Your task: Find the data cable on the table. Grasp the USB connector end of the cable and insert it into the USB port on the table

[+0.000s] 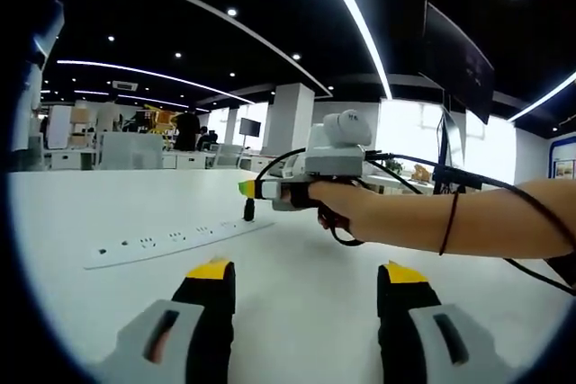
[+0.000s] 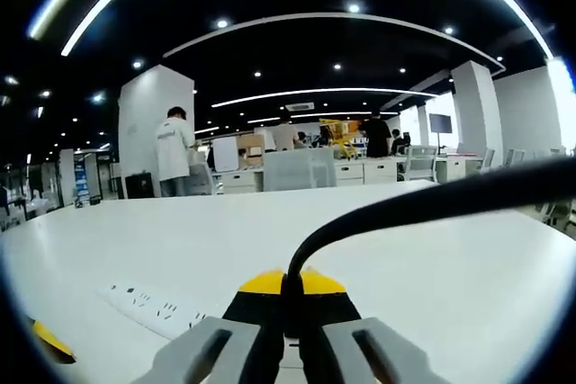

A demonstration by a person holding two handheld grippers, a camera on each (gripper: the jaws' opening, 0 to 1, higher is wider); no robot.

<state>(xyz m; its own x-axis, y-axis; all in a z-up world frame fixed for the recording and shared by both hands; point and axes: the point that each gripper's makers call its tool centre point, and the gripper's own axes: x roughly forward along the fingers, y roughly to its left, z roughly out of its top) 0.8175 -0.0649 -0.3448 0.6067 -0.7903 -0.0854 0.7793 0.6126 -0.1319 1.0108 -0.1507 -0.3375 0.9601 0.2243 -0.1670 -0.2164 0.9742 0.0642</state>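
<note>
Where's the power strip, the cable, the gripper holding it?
power strip (image 1: 171, 242): left gripper view, its white top.
cable (image 2: 450, 197): right gripper view, its black arc.
right gripper (image 2: 292, 287): right gripper view, between yellow tips.

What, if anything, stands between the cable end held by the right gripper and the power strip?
Nothing visible. The right gripper holds the cable end pointing down at the far end of the power strip, no object between them.
</note>
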